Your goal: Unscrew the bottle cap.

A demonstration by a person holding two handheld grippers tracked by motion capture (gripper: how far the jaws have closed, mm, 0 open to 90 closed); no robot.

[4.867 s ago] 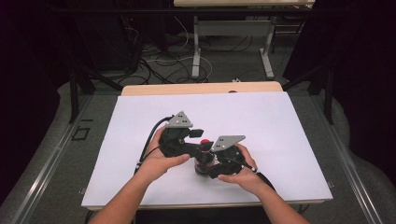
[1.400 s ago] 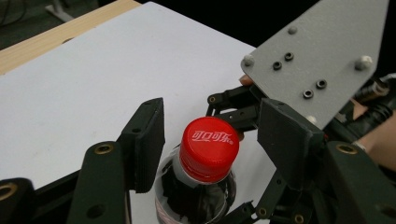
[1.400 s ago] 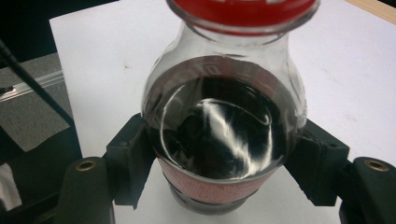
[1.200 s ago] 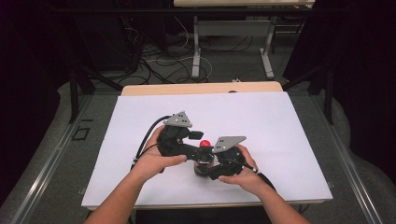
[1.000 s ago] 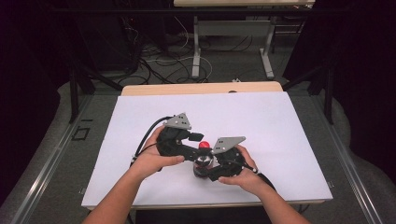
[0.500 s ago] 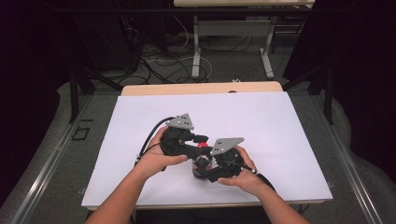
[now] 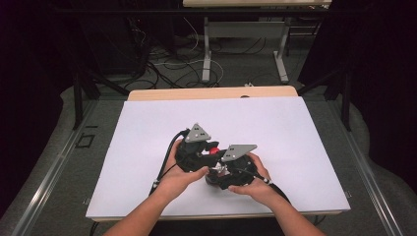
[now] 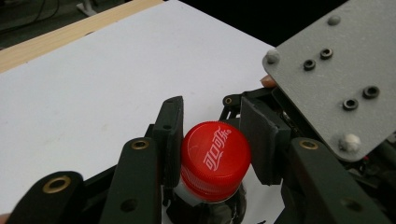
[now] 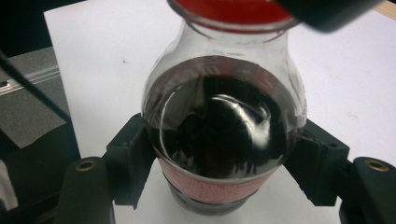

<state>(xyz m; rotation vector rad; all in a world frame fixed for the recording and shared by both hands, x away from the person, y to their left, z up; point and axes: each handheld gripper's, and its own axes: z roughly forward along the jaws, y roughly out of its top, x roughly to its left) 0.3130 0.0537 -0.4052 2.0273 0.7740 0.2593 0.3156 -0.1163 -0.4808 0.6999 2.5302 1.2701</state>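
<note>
bottle (image 9: 219, 140) near front-middle of white mat (image 7: 147, 128), dark drink inside | right gripper (image 9: 219, 154) clamps its body | left gripper (image 8: 212, 135) pinches red cap (image 8: 215, 158) | progress: cap looks on, likely unscrewing, twist-off left | room: mat open around bottle, front edge close

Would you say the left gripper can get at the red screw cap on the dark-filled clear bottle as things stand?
Probably yes: the left gripper has its jaws on either side of the red screw cap, nothing between them, while the right gripper grips the bottle.
</note>
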